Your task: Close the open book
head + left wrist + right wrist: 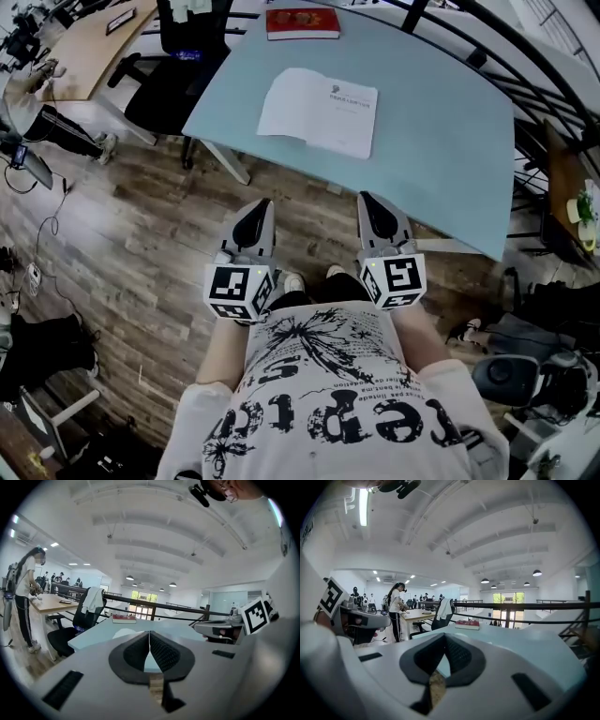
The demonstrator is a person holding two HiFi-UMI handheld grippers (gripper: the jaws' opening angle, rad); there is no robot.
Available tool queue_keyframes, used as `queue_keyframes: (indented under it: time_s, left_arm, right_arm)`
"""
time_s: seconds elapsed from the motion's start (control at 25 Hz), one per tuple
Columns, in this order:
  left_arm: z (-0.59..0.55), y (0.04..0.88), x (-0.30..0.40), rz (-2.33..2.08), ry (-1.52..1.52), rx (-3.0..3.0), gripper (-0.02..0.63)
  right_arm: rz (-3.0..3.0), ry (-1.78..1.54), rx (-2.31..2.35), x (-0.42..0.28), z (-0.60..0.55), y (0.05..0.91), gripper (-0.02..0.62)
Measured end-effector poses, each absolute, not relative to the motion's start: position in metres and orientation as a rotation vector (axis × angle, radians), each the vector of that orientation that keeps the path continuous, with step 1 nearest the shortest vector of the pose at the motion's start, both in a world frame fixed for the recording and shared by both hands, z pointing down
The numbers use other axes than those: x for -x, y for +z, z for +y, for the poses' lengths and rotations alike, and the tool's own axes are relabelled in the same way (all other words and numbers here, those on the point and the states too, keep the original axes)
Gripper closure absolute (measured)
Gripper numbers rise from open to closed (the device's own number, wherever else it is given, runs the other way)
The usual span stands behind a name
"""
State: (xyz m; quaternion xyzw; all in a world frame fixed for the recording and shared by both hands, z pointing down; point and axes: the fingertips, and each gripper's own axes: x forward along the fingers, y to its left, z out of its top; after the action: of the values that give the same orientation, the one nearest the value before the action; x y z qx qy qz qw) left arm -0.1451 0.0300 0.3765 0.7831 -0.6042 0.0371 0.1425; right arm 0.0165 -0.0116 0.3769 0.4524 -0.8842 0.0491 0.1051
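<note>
The open book (pixel 319 111) lies flat on the light blue table (pixel 441 141), its white pages facing up. In the left gripper view only a sliver of the open book (pixel 123 631) shows over the jaws. My left gripper (pixel 255 211) and right gripper (pixel 371 202) hover side by side above the wooden floor, short of the table's near edge and close to the person's body. Both point toward the book. The left gripper (pixel 149 633) has its jaws together with nothing between them, and so does the right gripper (pixel 444 637).
A closed red book (pixel 302 23) rests at the table's far edge. A black office chair (pixel 178 66) stands left of the table beside a wooden desk (pixel 94 42). A dark railing (pixel 525 66) curves round the table's right side. A person (pixel 23 602) stands at the desk.
</note>
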Motion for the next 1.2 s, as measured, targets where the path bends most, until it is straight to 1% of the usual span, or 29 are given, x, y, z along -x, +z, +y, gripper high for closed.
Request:
queue_keyframes:
  time_s: [0.48,0.64,0.88,1.2]
  left_arm:
    - [-0.101,0.375,0.123,-1.831,0.131,-2.228,0.587]
    - [-0.136,0.388,0.113,-1.843,0.148,-2.196,0.586]
    - [-0.165,0.423,0.109,-1.804,0.173,-2.123,0.587]
    - [-0.186,0.470,0.143,-1.742,0.248,-2.093,0.586]
  right_arm:
    - [-2.649,0.074,-1.245,-0.035,-0.155,0.384,0.584]
    - [-2.650,0.068,-1.243,-0.047,-0.196,0.395,0.584]
    - [-2.626,0.121,-1.204,-0.051,-0.227,0.421,0.584]
    - [-2.606,0.173,-1.170,-0.020,-0.244,0.446,0.584]
